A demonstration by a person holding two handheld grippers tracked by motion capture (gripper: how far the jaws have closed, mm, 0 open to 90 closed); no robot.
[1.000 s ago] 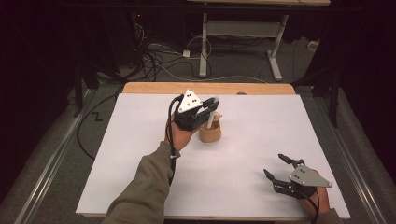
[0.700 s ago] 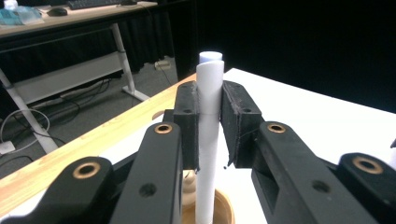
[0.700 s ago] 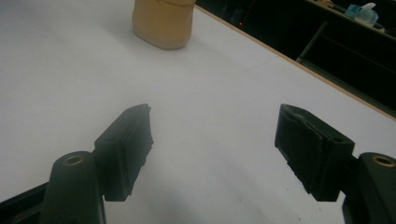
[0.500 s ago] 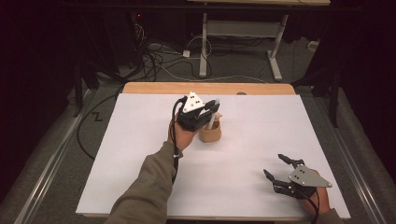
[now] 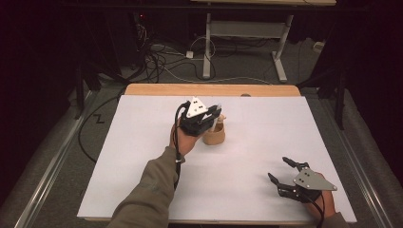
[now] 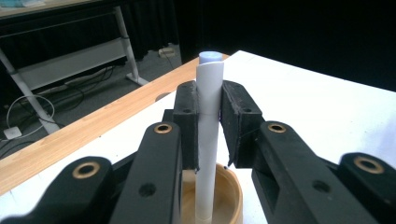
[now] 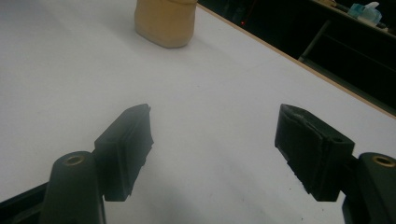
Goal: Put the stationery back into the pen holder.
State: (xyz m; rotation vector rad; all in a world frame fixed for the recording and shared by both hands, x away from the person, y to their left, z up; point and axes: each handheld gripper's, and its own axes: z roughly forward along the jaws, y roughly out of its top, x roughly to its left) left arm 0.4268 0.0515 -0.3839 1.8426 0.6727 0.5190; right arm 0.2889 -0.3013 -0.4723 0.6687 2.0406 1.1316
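A short tan cup (image 5: 215,137) stands near the middle of the white table top. A slim white stick (image 6: 208,116) with a pale blue tip stands upright in the cup (image 6: 233,198). My left gripper (image 5: 216,115) reaches over the cup from the left. In the left gripper view its jaws (image 6: 208,100) are shut on the stick, with both pads pressed against its sides. My right gripper (image 5: 278,168) rests at the front right of the table, far from the cup. Its jaws (image 7: 215,126) stand wide open with nothing between them, and the cup (image 7: 166,21) shows far ahead.
A white sheet (image 5: 142,156) covers the table, with a wooden strip (image 5: 209,89) along the far edge. Cables (image 5: 161,61) and a desk frame (image 5: 244,33) lie on the dark floor behind. The person's left sleeve (image 5: 147,194) comes in from the bottom.
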